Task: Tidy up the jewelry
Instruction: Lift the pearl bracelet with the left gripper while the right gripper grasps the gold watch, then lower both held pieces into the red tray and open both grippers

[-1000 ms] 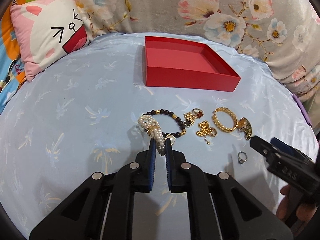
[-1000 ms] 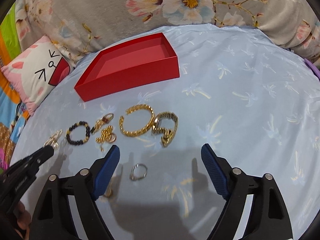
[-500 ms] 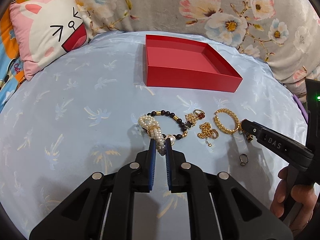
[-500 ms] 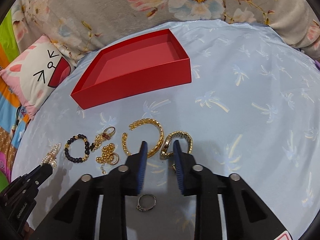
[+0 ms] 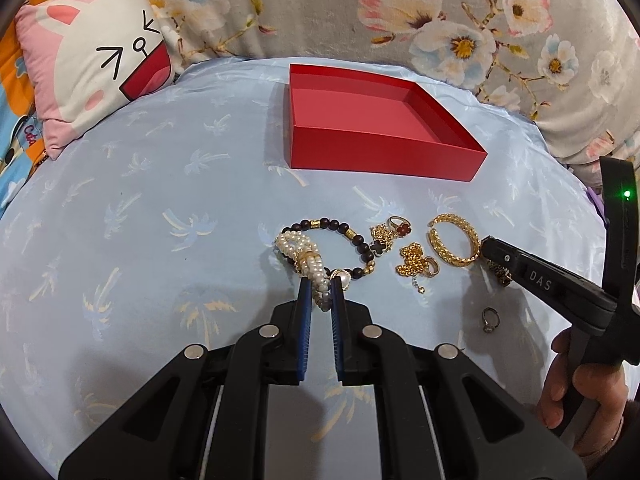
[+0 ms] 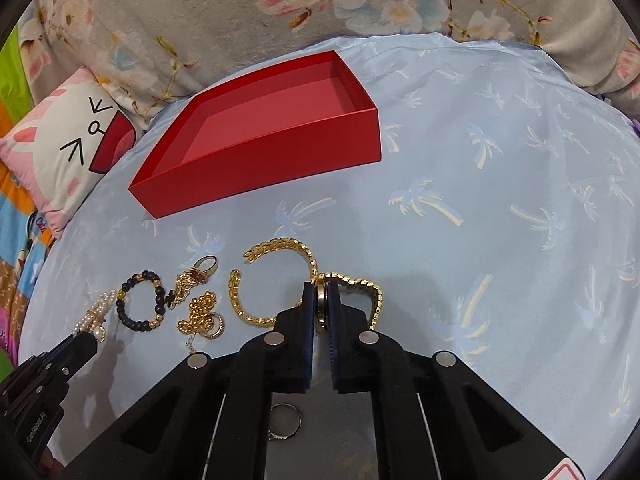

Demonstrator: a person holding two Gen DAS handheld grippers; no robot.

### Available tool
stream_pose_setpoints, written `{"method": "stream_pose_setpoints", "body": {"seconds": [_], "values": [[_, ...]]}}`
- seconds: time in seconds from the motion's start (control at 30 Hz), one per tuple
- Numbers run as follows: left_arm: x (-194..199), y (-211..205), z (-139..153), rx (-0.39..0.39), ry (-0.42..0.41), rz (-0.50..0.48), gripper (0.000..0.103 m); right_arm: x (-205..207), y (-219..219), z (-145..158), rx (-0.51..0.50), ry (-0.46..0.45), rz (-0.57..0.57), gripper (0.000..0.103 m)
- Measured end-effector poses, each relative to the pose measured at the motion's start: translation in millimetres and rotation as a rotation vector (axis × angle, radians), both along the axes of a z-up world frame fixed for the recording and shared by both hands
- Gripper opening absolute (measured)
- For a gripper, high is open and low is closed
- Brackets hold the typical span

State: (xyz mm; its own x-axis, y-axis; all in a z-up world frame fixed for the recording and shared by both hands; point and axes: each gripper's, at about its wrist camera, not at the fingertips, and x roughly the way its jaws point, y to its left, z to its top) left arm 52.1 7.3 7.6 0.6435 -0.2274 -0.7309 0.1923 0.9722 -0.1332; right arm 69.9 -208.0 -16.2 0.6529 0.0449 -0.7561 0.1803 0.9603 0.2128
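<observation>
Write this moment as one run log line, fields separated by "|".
left tongs: shut on pearl bracelet | right tongs: shut on gold watch | red box: empty

right gripper (image 6: 321,294) advanced, now clamped on gold watch (image 6: 360,288)

Pale blue bed sheet (image 5: 160,184) printed with palm trees, stretched over a bed. On it at 12 o'clock, an open red box (image 5: 384,152), shallow, nothing visible inside. Toward 6 o'clock from the box, a row of jewelry laid flat: pearl bracelet (image 5: 304,256) at the 9 o'clock end, touching a dark bead bracelet (image 5: 352,240); next a clover ring and chain (image 5: 394,232), a gold chain heap (image 5: 414,266), then an open gold cuff (image 5: 454,240). Beside the cuff toward 3 o'clock, a gold watch (image 6: 360,288). Nearer, apart from the row, a small silver ring (image 5: 490,318). At 10 o'clock, a pink cartoon pillow (image 5: 100,68) lying on the sheet's edge.
</observation>
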Motion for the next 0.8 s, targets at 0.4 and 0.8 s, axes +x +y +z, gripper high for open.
{"method": "stream_pose_setpoints", "body": {"seconds": [0.4, 0.8], "values": [[9, -2, 28, -0.034, -0.017, -0.042, 0.009, -14, -15, 48, 0.057, -0.065, 0.018, 0.005], [101, -27, 107, -0.059, -0.158, -0.148, 0.009, 76, -28, 132, 0.101, -0.162, 0.152, 0.005]]}}
